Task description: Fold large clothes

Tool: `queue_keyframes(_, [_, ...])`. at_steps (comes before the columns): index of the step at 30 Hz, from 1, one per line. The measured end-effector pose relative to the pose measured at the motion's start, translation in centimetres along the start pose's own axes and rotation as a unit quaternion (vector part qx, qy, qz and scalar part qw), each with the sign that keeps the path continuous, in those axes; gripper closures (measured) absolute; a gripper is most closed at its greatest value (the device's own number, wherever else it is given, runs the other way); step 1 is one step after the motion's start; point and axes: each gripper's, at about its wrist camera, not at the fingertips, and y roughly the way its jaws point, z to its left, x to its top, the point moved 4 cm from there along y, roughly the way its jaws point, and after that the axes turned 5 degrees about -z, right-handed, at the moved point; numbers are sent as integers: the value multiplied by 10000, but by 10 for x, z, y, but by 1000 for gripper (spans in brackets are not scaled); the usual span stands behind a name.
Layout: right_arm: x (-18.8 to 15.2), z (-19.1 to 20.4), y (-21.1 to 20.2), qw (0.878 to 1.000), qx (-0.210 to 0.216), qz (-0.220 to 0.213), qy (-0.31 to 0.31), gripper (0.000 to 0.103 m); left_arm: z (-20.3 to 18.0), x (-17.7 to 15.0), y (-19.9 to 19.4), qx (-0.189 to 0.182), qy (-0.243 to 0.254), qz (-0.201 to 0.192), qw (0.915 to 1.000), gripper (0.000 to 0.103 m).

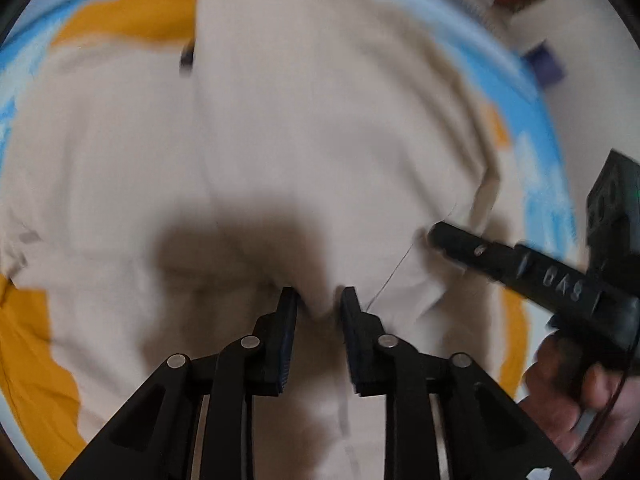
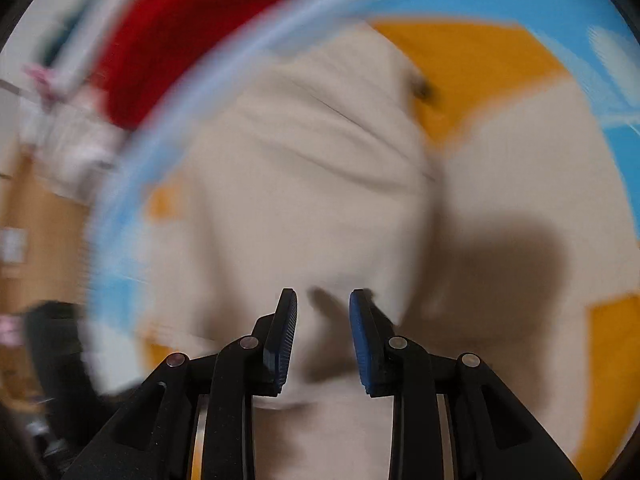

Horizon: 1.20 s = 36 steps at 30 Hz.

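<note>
A large beige garment (image 1: 280, 140) lies spread over a blue and orange mat (image 1: 128, 20). My left gripper (image 1: 319, 300) hovers low over the garment's near part, jaws a little apart with a ridge of cloth between the tips; both views are blurred. My right gripper (image 1: 436, 236) shows in the left wrist view at the right, its tip touching the garment by its right edge. In the right wrist view the right gripper (image 2: 323, 300) is open over the beige garment (image 2: 312, 168), with cloth lying between its blue pads (image 2: 362, 332).
The mat's pale blue rim (image 2: 200, 92) curves round the garment. Beyond it lie a red cloth (image 2: 176, 32) and white cloth (image 2: 68, 148) on a wooden floor (image 2: 36, 216). Dark and purple items (image 1: 544, 60) lie past the rim at the upper right.
</note>
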Motion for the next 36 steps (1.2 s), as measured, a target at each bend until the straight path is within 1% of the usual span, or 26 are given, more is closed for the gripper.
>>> queue_keyframes(1, [-4,-12,8,9996,-19,148,223,77,6,-1,0,89,-129,60,9999,76])
queue_keyframes(2, [-6,-19,10,9986,100,173,480,77,9,1,-6,54,-224,3,9997,76])
queue_keyframes(3, [-6,-19,7,9981,156,168,572,77,12,6,-18,23,-285,-151,9995,76])
queue_keyframes(5, [-2,-8,-8,9991,207,-20,362,77,17,16,-42,22,-256,-586,9980,82])
queue_keyframes(7, [1,5,-28,9984,435,-291,192,77,31,24,-62,11,-346,-939,9950,82])
queue_keyframes(9, [2,21,-44,9961,708,-512,-114,77,41,28,-68,-96,-571,-1086,9924,83])
queue_keyframes(11, [-1,32,-46,9947,787,-528,-391,76,43,27,-61,-221,-640,-1088,9918,86])
queue_keyframes(12, [-4,33,-41,9947,804,-424,-470,76,43,22,-57,-191,-580,-1052,9926,88])
queue_keyframes(13, [-5,31,-32,9959,706,-253,-499,76,39,22,-45,3,-516,-938,9943,89])
queue_keyframes(14, [-8,30,-20,9973,519,-45,-511,76,41,22,-33,344,-534,-728,9953,90])
queue_keyframes(15, [-15,22,-6,9983,247,222,-486,76,50,17,-26,612,-633,-553,9946,94])
queue_keyframes(16, [-21,12,0,9986,158,341,-370,76,52,16,-26,659,-713,-552,9937,94])
queue_keyframes(18, [-22,11,-4,9991,230,278,-230,76,44,20,-39,496,-720,-785,9931,94])
queue_keyframes(20, [-18,20,-17,9982,382,58,-462,76,22,23,-60,242,-345,-1148,9925,94])
queue_keyframes(21, [-18,22,-23,9974,430,-81,-574,76,13,20,-65,130,-165,-1215,9924,94])
queue_keyframes(23, [-21,21,-29,9973,468,-156,-549,76,-11,13,-58,-173,200,-1081,9938,86])
queue_keyframes(24, [-24,14,-26,9981,449,-49,-415,76,-16,5,-45,-149,400,-836,9956,80])
queue_keyframes(25, [-29,6,-21,9989,370,94,-287,76,-12,-2,-33,57,500,-557,9972,76])
queue_keyframes(26, [-33,1,-15,9993,275,178,-190,76,-8,-15,-17,431,560,-188,9973,75])
queue_keyframes(27, [-36,-8,-14,9996,179,197,-97,76,1,-26,-6,740,562,52,9957,78])
queue_keyframes(28, [-37,-14,-16,9999,11,148,-47,76,12,-37,-12,812,552,6,9952,90])
queue_keyframes(30, [-33,-23,-41,9993,-208,-295,-70,76,15,-40,-36,851,575,-285,9943,90])
queue_keyframes(31, [-29,-24,-60,9974,-289,-641,-149,76,14,-41,-48,775,593,-441,9943,90])
queue_keyframes(32, [-25,-23,-83,9941,-298,-1020,-236,76,12,-42,-67,683,626,-694,9933,90])
queue_keyframes(34, [-18,-21,-125,9850,-202,-1688,-283,76,10,-48,-104,586,742,-1179,9885,90])
queue_keyframes(36, [-17,-17,-170,9721,-37,-2314,-375,76,11,-60,-142,503,879,-1670,9807,90])
